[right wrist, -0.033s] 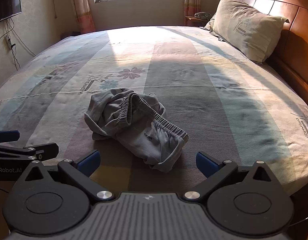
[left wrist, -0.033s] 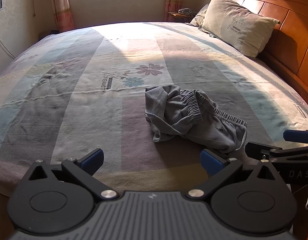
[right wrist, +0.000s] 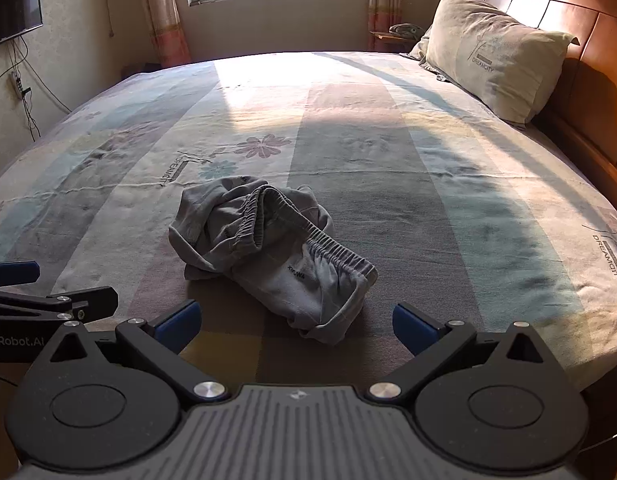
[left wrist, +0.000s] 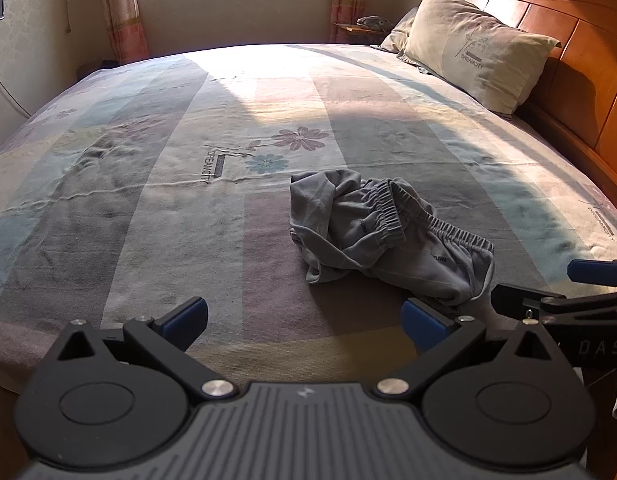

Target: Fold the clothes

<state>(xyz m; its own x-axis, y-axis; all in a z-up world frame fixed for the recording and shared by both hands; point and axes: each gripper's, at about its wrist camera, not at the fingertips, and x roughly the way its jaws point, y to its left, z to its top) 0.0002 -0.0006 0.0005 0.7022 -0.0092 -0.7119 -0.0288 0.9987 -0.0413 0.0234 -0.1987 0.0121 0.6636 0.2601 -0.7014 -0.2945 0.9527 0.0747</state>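
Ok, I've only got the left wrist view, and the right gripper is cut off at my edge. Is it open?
Observer: Yes. The right wrist view shows the right gripper with its jaws spread wide and nothing between them.
Operator: My own finger overlaps the near end of the shorts. Is anything touching them there?
Observer: No. The grey shorts lie crumpled on the bed sheet. Their near hem shows in the gap between the right gripper's blue fingertips and touches neither one.
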